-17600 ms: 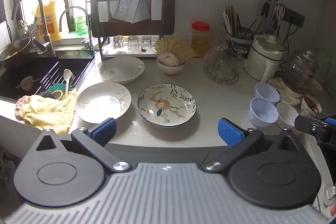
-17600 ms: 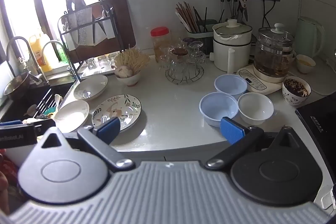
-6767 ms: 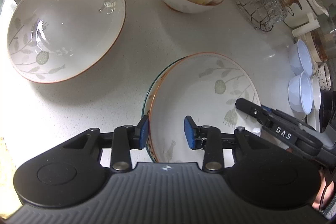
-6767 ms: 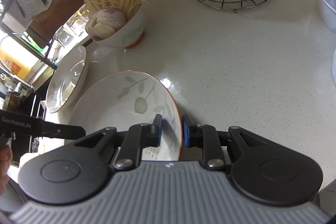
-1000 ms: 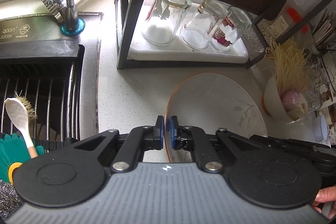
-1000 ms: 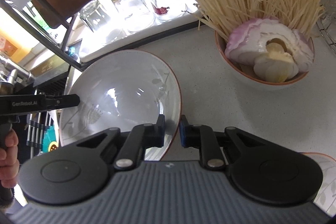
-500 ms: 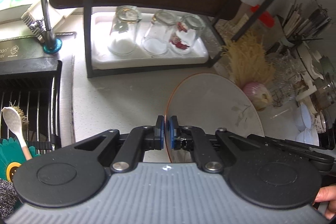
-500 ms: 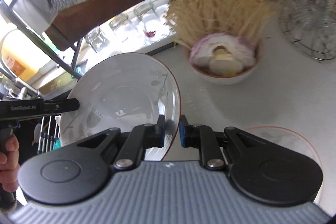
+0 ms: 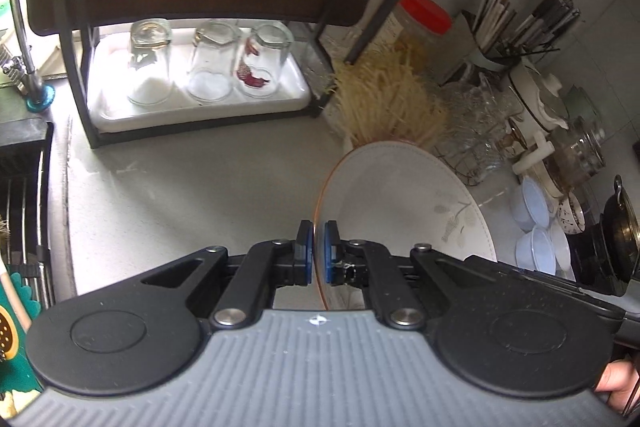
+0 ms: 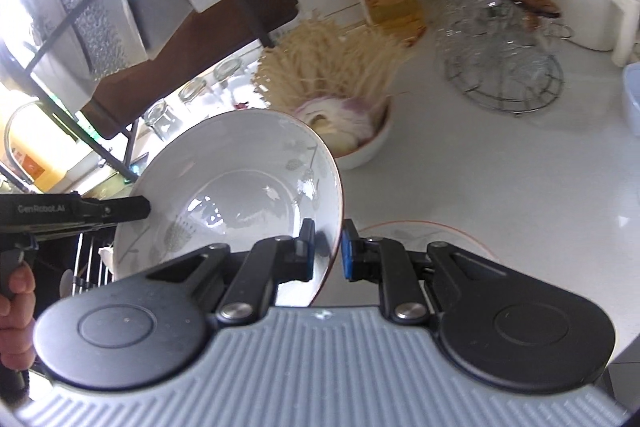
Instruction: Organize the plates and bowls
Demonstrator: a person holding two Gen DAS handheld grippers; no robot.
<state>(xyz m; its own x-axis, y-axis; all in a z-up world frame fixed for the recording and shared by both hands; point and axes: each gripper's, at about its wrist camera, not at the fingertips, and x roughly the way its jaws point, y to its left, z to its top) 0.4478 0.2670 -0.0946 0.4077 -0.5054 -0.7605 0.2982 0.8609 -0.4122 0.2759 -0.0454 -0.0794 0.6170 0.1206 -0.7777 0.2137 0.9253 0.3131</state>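
Both grippers share one plate. The left gripper (image 9: pixel 316 253) has its pads pinched tight on the orange-edged rim of the white leaf-pattern plate (image 9: pixel 404 203), seen nearly edge-on from that side. The right gripper (image 10: pixel 326 251) is clamped on the opposite rim of the same plate (image 10: pixel 240 195), one finger inside the well, one behind. The plate is tilted and looks clear of the white counter (image 9: pixel 192 195), in front of the black dish rack (image 9: pixel 80 75) and just near of the bowl of enoki and onion (image 10: pixel 360 139).

Step in hand: carrying this plate toward a stack. A second orange-rimmed plate (image 10: pixel 424 231) lies flat on the counter just behind the right gripper's fingers (likely the stack it goes onto; how many plates sit there I cannot tell). Stacked light blue bowls (image 9: pixel 536 231) sit far right by the kettle base, untouched.

Next move, as I judge it: level the plate, keeping both grips matched so it doesn't twist, centre it over the lying plate, lower until it nests, then open both. Risk: uneven release makes it clack or slide off.
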